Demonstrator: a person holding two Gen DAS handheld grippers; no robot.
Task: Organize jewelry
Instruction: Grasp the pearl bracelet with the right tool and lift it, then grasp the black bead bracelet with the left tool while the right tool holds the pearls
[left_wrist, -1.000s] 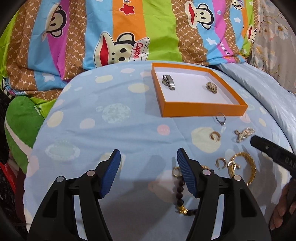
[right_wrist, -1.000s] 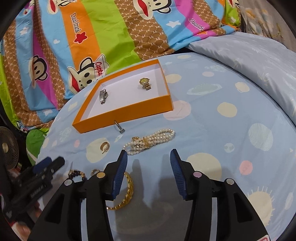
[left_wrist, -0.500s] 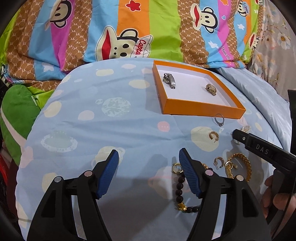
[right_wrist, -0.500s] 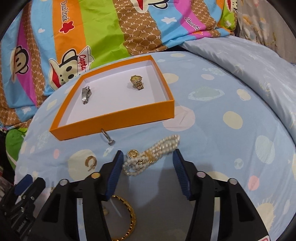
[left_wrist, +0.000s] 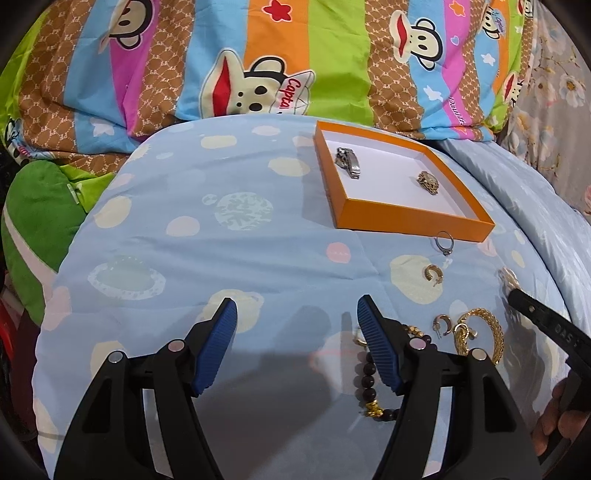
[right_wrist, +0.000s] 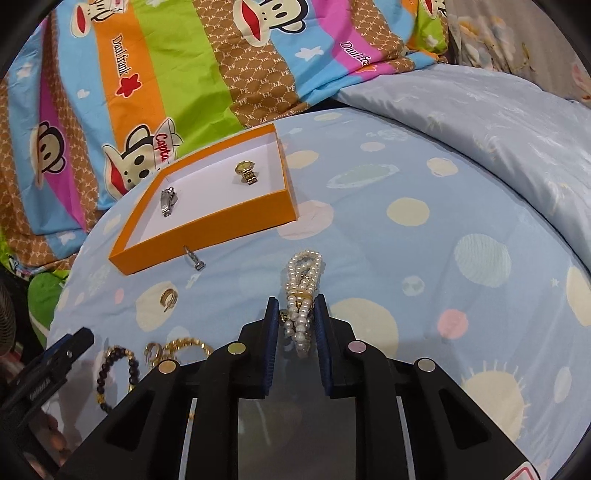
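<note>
An orange tray (left_wrist: 413, 224) (right_wrist: 207, 236) lies on the blue spotted bedding and holds a silver watch (left_wrist: 348, 162) (right_wrist: 168, 201) and a gold watch (left_wrist: 428, 182) (right_wrist: 246, 172). My right gripper (right_wrist: 295, 308) is shut on a white pearl bracelet (right_wrist: 303, 280) in front of the tray. My left gripper (left_wrist: 297, 314) is open and empty above the bedding. Beside it lie a dark bead bracelet (left_wrist: 369, 376) (right_wrist: 114, 373), a gold chain bracelet (left_wrist: 480, 332), gold hoop earrings (left_wrist: 433, 274) (right_wrist: 168, 298) and a silver ring (left_wrist: 444, 242) (right_wrist: 194, 258).
A colourful monkey-print quilt (left_wrist: 258, 74) (right_wrist: 184, 74) is bunched behind the tray. A green cushion (left_wrist: 37, 229) lies at the left. A grey-blue duvet (right_wrist: 498, 122) rises at the right. The right gripper's finger (left_wrist: 546, 325) shows in the left wrist view.
My right gripper moved forward over the pearl bracelet and closed on it. My left gripper stayed open and shifted a little.
</note>
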